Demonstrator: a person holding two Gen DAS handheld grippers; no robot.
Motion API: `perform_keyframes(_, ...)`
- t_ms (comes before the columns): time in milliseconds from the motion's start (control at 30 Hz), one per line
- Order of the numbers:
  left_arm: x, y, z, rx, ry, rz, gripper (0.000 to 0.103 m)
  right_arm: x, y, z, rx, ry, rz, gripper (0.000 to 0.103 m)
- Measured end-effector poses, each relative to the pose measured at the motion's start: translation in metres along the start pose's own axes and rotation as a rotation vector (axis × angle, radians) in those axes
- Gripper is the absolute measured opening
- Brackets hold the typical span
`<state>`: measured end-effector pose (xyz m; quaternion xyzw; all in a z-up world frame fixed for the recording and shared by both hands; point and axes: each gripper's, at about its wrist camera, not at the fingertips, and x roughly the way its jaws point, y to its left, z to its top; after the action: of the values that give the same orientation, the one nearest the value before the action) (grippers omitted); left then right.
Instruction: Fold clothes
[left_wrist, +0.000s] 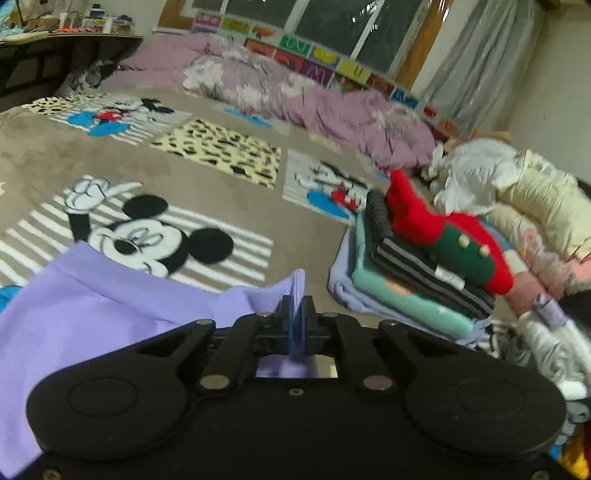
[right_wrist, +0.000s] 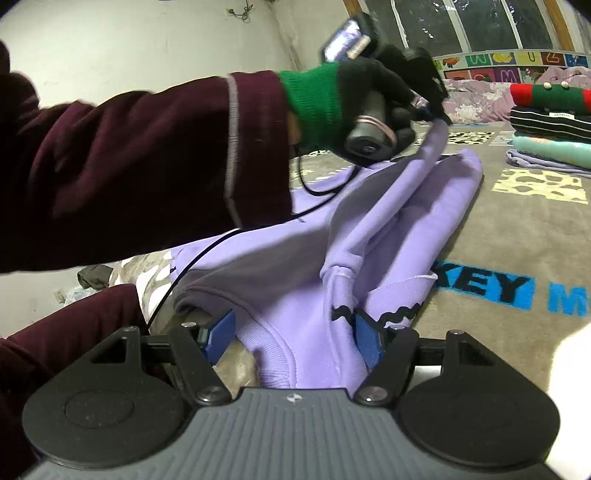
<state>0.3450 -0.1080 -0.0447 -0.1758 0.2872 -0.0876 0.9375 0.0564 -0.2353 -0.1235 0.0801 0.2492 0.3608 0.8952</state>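
Observation:
A lilac sweatshirt (right_wrist: 288, 258) lies on the Mickey Mouse blanket (right_wrist: 517, 229). My left gripper (left_wrist: 297, 306) is shut on a lilac edge of it (left_wrist: 291, 284) and lifts it above the blanket; the rest of the garment (left_wrist: 81, 314) hangs to the left. In the right wrist view the left gripper (right_wrist: 434, 107) holds the sleeve end up, with the sleeve (right_wrist: 399, 184) stretched diagonally. My right gripper (right_wrist: 295, 332) is open, its blue pads on either side of the sweatshirt's ribbed hem (right_wrist: 273, 354), low over the blanket.
A stack of folded clothes (left_wrist: 424, 273) with a red and green sweater (left_wrist: 454, 236) on top sits to the right; it also shows in the right wrist view (right_wrist: 546, 122). Unfolded clothes (left_wrist: 517, 195) pile beyond it. A purple duvet (left_wrist: 295, 92) lies along the window.

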Motion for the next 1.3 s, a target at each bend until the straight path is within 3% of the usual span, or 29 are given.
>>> perform_keyframes(167,-0.004,-0.024,0.005,0.101,-0.006,-0.01,0.001,0.0,0.001,0.0,0.006,0.0,0.001,0.069)
perform_keyframes(500,0.062,-0.04,-0.021,0.23,0.115,0.105,0.001,-0.002,-0.008,0.0,0.076,-0.004,0.032,0.07)
perform_keyframes(800,0.09,-0.031,-0.039,0.273,0.164,0.16,0.006,-0.003,-0.013,0.001,0.117,-0.007,0.049,0.07)
perform_keyframes(867,0.092,-0.027,-0.038,0.247,0.176,0.125,0.008,-0.003,-0.014,0.001,0.119,-0.006,0.05,0.071)
perform_keyframes(900,0.092,-0.023,-0.035,0.228,0.188,0.102,0.01,-0.003,-0.014,0.001,0.123,-0.007,0.051,0.071)
perform_keyframes(967,0.085,-0.017,-0.023,0.161,0.221,0.029,0.034,-0.004,-0.015,0.001,0.141,-0.011,0.056,0.071)
perform_keyframes(1000,0.075,-0.015,-0.015,0.13,0.216,-0.002,0.04,-0.005,-0.016,0.001,0.152,-0.013,0.059,0.071)
perform_keyframes(1133,0.024,-0.009,0.004,0.157,0.13,-0.058,0.042,-0.01,-0.013,0.0,0.157,-0.028,0.045,0.07)
perform_keyframes(1200,0.002,-0.001,0.007,0.191,0.108,-0.045,0.042,-0.018,-0.007,-0.001,0.14,-0.032,0.011,0.07)
perform_keyframes(1300,-0.013,0.017,0.0,0.229,0.131,-0.024,0.042,-0.037,0.009,-0.001,0.079,-0.075,-0.068,0.07)
